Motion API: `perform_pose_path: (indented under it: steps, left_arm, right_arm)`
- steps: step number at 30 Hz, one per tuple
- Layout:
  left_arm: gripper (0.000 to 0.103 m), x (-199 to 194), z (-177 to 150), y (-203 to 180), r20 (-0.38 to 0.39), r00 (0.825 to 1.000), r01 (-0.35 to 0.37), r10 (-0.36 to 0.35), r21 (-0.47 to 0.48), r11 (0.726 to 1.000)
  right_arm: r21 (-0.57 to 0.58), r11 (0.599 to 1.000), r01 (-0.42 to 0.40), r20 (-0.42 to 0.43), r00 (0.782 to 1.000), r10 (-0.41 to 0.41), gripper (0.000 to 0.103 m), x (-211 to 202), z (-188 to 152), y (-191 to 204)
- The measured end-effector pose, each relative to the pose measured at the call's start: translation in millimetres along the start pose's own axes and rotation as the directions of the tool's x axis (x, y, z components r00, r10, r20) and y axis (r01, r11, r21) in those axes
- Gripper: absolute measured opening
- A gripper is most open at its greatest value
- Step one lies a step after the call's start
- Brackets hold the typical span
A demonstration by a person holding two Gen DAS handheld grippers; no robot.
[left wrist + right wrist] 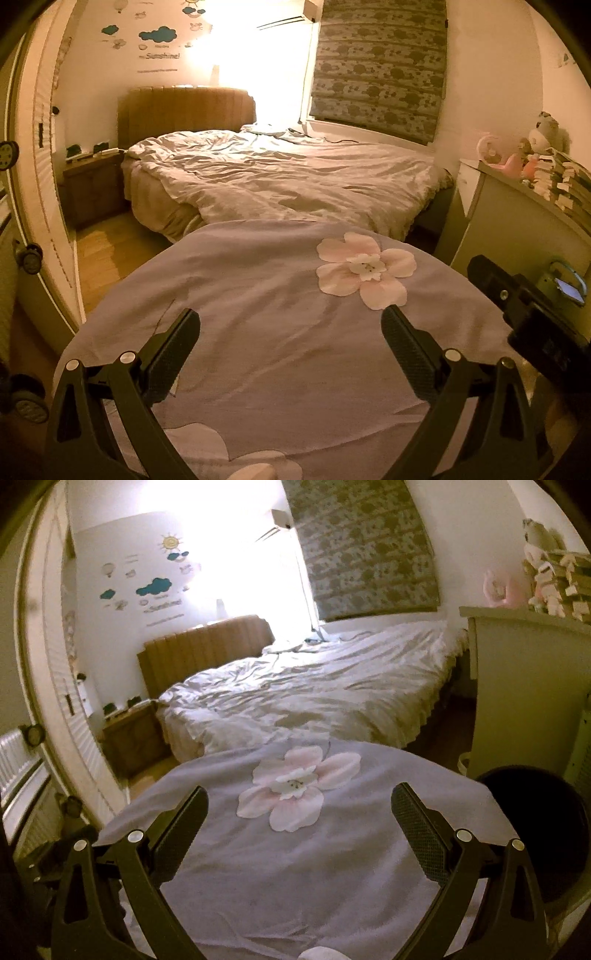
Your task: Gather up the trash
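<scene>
A round table covered by a lilac cloth (pixel 280 314) with a pink flower print (pixel 364 271) lies under both grippers; it also shows in the right wrist view (pixel 295 849). My left gripper (pixel 290 325) is open and empty above the cloth. My right gripper (pixel 300 803) is open and empty above the cloth; its body shows in the left wrist view (pixel 524 306) at the right. A dark round bin (pixel 543 830) stands just right of the table. A small white thing (pixel 319 953) lies on the cloth at the bottom edge; it also shows in the left wrist view (pixel 255 472).
An unmade bed (pixel 280 177) with a tan headboard (pixel 184 110) lies beyond the table. A nightstand (pixel 92 184) stands at its left. A pale dresser (pixel 517 221) with stacked books and toys (pixel 554 173) stands at the right. Bare wood floor (pixel 103 258) shows at the left.
</scene>
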State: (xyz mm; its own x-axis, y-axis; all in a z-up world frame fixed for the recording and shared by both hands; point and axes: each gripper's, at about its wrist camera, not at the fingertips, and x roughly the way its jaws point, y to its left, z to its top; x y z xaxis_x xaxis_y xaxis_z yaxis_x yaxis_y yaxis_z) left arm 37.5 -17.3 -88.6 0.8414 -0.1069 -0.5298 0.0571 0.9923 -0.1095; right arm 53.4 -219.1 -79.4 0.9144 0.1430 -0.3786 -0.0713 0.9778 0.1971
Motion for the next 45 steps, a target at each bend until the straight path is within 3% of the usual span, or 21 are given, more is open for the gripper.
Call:
perform_pose_path:
  steps: [17,45]
  left_arm:
    - [0.097,12,-9,9,-0.018,0.999,-0.036,0.035,-0.005,0.999]
    - [0.097,11,-10,12,-0.009,0.999,-0.035,0.034,-0.012,0.999]
  right_arm:
    - [-0.05,0.999,0.009,0.051,0.999,-0.006,0.098,6,-13,5]
    - [-0.07,0.997,-0.011,0.084,0.996,0.017,0.098,1,-17,8]
